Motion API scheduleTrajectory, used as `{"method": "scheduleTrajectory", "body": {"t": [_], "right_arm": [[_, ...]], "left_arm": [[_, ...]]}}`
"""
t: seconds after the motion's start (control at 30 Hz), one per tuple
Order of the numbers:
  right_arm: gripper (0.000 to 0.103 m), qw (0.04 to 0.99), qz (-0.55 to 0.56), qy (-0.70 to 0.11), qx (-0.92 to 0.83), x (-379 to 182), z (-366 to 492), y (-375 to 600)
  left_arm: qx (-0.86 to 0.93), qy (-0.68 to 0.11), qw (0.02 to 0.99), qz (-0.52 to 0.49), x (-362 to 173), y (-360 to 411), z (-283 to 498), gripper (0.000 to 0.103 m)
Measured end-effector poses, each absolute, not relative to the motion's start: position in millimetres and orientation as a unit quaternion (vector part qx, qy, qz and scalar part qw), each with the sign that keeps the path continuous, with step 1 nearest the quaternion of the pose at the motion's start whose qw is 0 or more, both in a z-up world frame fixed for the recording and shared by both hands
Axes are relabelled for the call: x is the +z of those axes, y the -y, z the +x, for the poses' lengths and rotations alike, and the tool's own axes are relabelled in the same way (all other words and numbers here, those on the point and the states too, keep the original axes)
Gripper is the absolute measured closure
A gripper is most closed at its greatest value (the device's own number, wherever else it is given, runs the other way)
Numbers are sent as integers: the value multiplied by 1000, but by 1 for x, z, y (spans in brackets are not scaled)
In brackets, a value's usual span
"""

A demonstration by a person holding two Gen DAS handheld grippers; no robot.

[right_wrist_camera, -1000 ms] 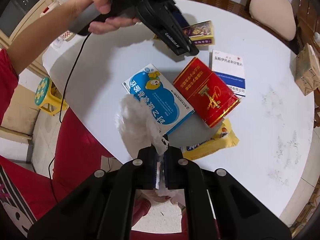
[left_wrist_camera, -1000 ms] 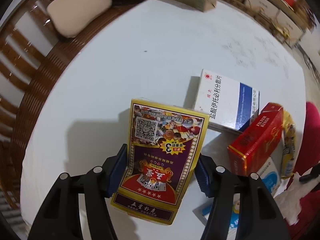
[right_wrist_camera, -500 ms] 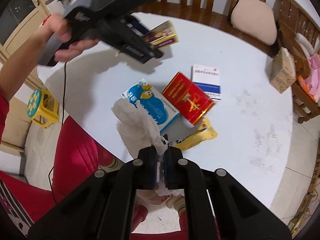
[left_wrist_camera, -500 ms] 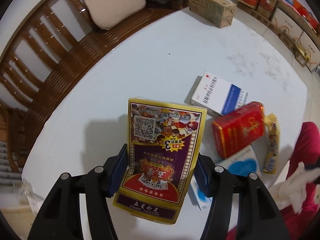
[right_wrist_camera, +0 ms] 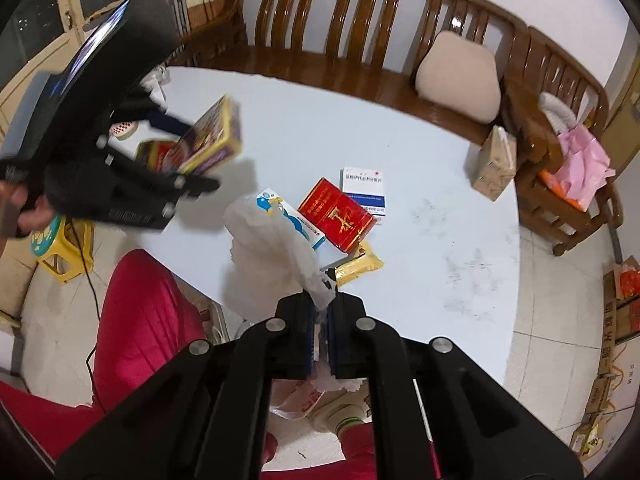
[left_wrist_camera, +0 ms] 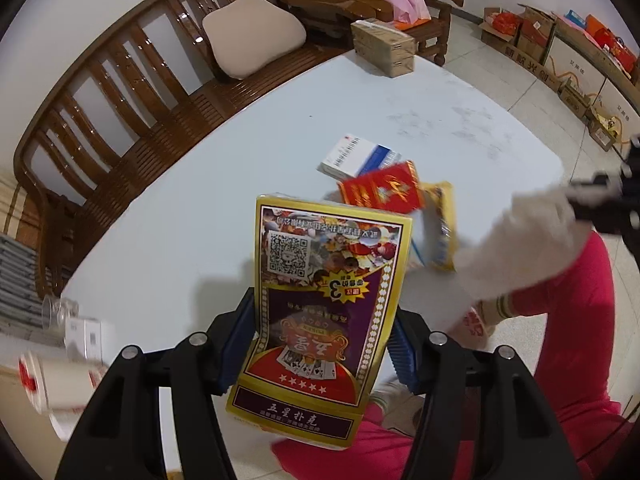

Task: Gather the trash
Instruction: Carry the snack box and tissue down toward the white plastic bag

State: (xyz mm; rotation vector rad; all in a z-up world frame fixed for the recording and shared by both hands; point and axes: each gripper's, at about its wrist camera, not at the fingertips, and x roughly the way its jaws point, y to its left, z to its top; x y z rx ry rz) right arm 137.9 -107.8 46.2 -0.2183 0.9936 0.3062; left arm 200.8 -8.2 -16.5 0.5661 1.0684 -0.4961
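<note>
Tongs: L (left_wrist_camera: 320, 344) w/ card box (left_wrist_camera: 320, 300), R (right_wrist_camera: 320, 328) w/ tissue (right_wrist_camera: 272, 256)

So on the counter (right_wrist_camera: 440, 208) I count three boxes: one red (right_wrist_camera: 338, 218), one white-and-blue (right_wrist_camera: 365, 194), one blue cartoon one (right_wrist_camera: 288, 216), plus one yellow wrapper (right_wrist_camera: 358, 266). One card box (left_wrist_camera: 320, 312) and one tissue wad (right_wrist_camera: 272, 256) are held up.

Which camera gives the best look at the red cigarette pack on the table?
The right wrist view. There the red cigarette pack lies in full sight on the white table, its gold print visible. In the left wrist view the pack is smaller and its near edge is cut off by the playing card box held in the left gripper.
</note>
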Motion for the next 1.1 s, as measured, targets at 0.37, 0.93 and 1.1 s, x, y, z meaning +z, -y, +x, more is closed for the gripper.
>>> {"method": "scheduleTrajectory", "body": {"t": [0.37, 0.93, 1.1], "right_arm": [[97, 872, -113, -454, 143, 55, 71, 105], [97, 858, -113, -485, 129, -5, 15, 104], [97, 850, -109, -500, 124, -28, 13, 106]], "left_arm": [[-216, -498, 807, 232, -30, 0, 120, 45], [-214, -506, 814, 187, -93, 4, 52, 45], [-226, -519, 807, 169, -117, 7, 46, 45]]}}
